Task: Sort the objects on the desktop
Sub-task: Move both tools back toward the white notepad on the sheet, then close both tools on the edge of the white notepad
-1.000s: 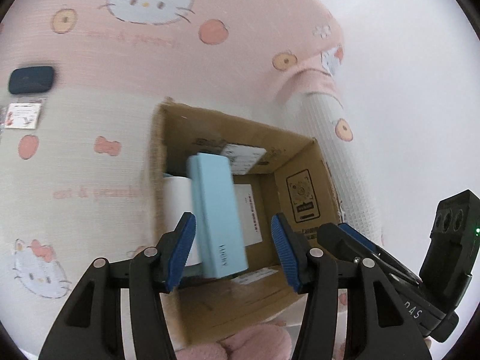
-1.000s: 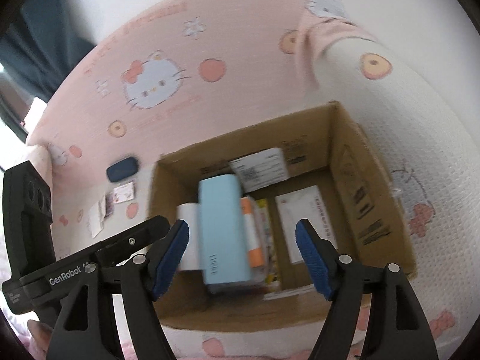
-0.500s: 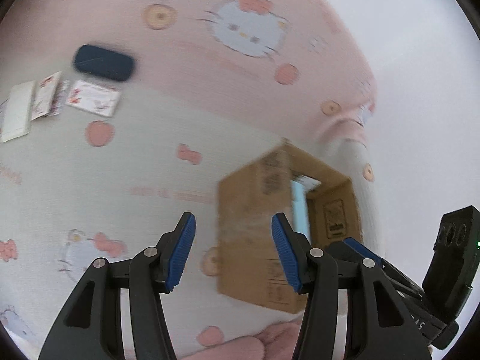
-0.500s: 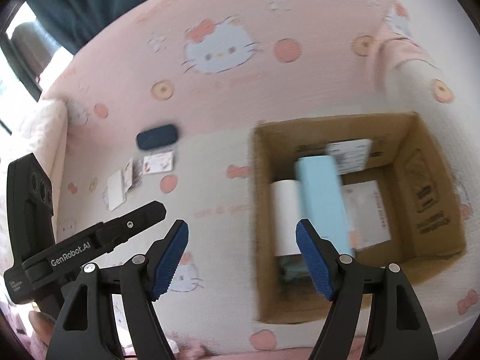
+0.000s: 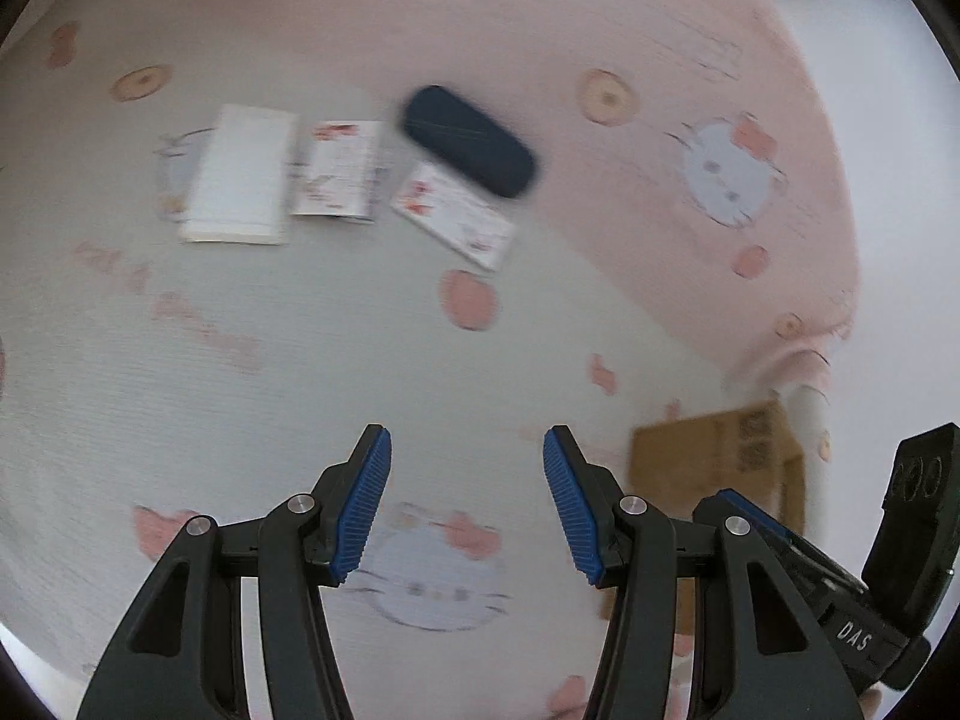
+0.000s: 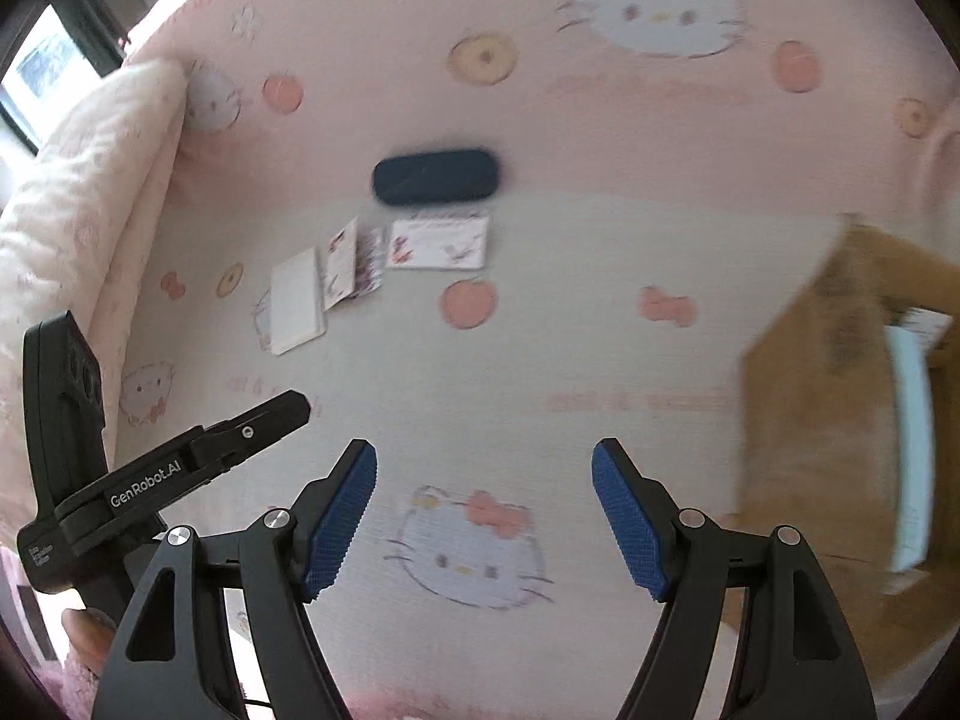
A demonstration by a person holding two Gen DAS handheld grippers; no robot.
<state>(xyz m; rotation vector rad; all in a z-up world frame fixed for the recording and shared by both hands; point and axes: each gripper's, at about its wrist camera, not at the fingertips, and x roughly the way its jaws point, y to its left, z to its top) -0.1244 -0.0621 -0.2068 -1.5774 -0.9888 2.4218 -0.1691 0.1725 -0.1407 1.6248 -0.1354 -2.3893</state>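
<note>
A dark blue oval case (image 5: pixel 468 141) (image 6: pixel 436 176) lies far ahead on the Hello Kitty cloth. Beside it lie a white pad (image 5: pixel 237 174) (image 6: pixel 295 300), a printed booklet (image 5: pixel 337 169) (image 6: pixel 351 267) and a printed card (image 5: pixel 454 214) (image 6: pixel 438 243). A cardboard box (image 5: pixel 720 456) (image 6: pixel 822 420) stands at the right, with a light blue box (image 6: pixel 912 450) inside it. My left gripper (image 5: pixel 467 504) is open and empty over bare cloth. My right gripper (image 6: pixel 483 519) is open and empty too.
A pink and grey Hello Kitty cloth (image 6: pixel 480 372) covers the surface. A pale quilted cushion (image 6: pixel 78 192) lies at the far left. The left gripper's body (image 6: pixel 150 480) shows in the right wrist view, and the right gripper's body (image 5: pixel 888 570) in the left wrist view.
Both grippers have swung left, away from the cardboard box and toward the items on the cloth. The box has slid to the right edge of both views. Both stay open and empty.
</note>
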